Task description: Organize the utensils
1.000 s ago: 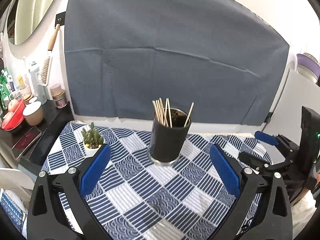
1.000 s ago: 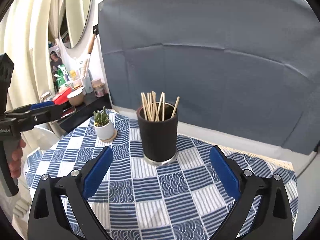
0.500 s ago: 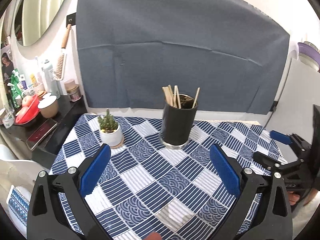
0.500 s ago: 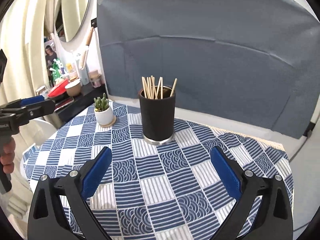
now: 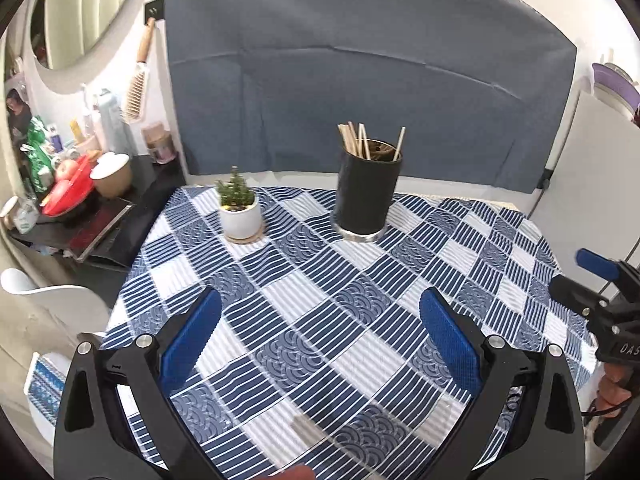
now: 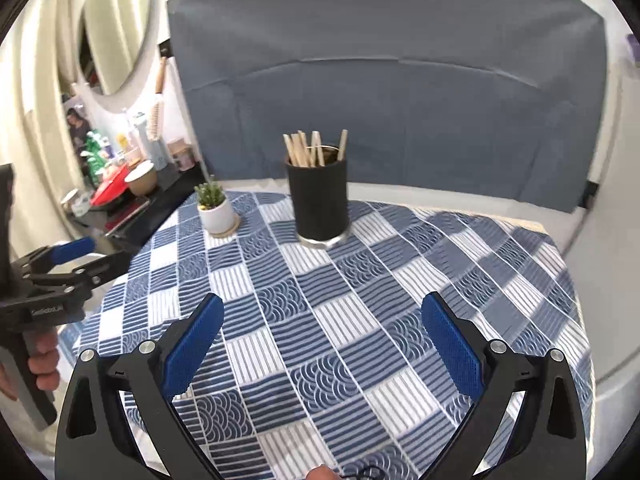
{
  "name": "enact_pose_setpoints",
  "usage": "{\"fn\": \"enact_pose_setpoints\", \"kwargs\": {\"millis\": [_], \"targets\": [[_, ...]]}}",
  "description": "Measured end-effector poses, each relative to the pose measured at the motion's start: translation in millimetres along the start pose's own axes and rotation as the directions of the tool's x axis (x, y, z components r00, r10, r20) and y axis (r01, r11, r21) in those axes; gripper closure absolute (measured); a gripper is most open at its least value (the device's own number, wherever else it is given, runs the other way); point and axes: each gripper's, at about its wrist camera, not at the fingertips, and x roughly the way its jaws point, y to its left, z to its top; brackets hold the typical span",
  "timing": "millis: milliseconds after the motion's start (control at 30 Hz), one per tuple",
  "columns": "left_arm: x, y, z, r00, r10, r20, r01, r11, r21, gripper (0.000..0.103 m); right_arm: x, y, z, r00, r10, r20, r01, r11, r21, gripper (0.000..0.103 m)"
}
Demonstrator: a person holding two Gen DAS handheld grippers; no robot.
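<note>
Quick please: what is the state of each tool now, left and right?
Left tool: open, holding nothing.
Right tool: open, holding nothing.

We see bare checked tablecloth (image 5: pixel 328 320) ahead of both wide-open grippers, black chopstick holder (image 5: pixel 367 194) and potted cactus (image 5: pixel 238 210) standing apart at the far edge, a passable gap between them

The black cup (image 5: pixel 367 194) hides the chopsticks' (image 5: pixel 362 142) lower ends.
</note>
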Motion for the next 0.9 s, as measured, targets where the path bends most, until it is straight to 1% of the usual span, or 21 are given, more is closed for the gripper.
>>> {"fn": "enact_pose_setpoints", "kwargs": {"millis": [67,167,200,267,333,400,467,633,767,900], "targets": [[-8.8,1.4,-3.5,1.000,0.006,0.007,-0.006,1.000,0.002,0.006,-8.8,4.6,-8.4,1.000,-0.026,0.004,0.026,0.999,0.024,0.008],[-21.3,5.8,-9.7,1.000,0.028,0.013,-0.027,0.999,-0.032,0.006,-16.0,10.5,-19.4,0.997,-0.076,0.006,0.076,0.997,0.034,0.008],[-22.6,6.2,-11.0,0.999,0.033,0.009,-0.032,0.999,-0.040,0.006,-17.6,12.1,-22.9,0.997,-0.079,0.003,0.079,0.996,0.040,0.008],[-25.0,5.5,-16.1,1.000,0.003,-0.011,-0.003,0.999,-0.044,0.006,-20.0,17.0,-29.9,0.997,-0.083,-0.004,0.083,0.996,0.033,0.008],[-27.8,1.9,-20.1,1.000,0.015,-0.011,-0.015,1.000,-0.024,0.006,-22.5,20.6,-34.1,0.995,-0.097,0.003,0.097,0.995,0.027,0.008],[-31.0,-1.1,-22.5,1.000,0.026,-0.004,-0.026,1.000,-0.005,0.006,-24.6,21.9,-35.8,0.996,-0.093,0.010,0.093,0.995,0.039,0.008],[-33.7,-1.6,-23.4,1.000,0.007,0.003,-0.007,1.000,0.002,0.006,-26.1,24.5,-37.5,0.996,-0.084,0.016,0.083,0.996,0.039,0.008],[-38.2,-0.7,-25.6,1.000,0.002,0.018,-0.002,1.000,0.012,0.006,-28.7,30.8,-39.0,0.996,-0.081,0.026,0.080,0.996,0.033,0.008],[-37.4,-0.3,-29.0,1.000,-0.003,0.006,0.003,1.000,0.018,0.006,-30.0,32.1,-40.7,0.996,-0.082,0.024,0.081,0.996,0.038,0.008],[-35.9,3.4,-30.3,1.000,-0.012,0.000,0.012,1.000,0.003,0.006,-33.4,33.7,-41.3,0.995,-0.098,0.035,0.097,0.994,0.040,0.008]]}}
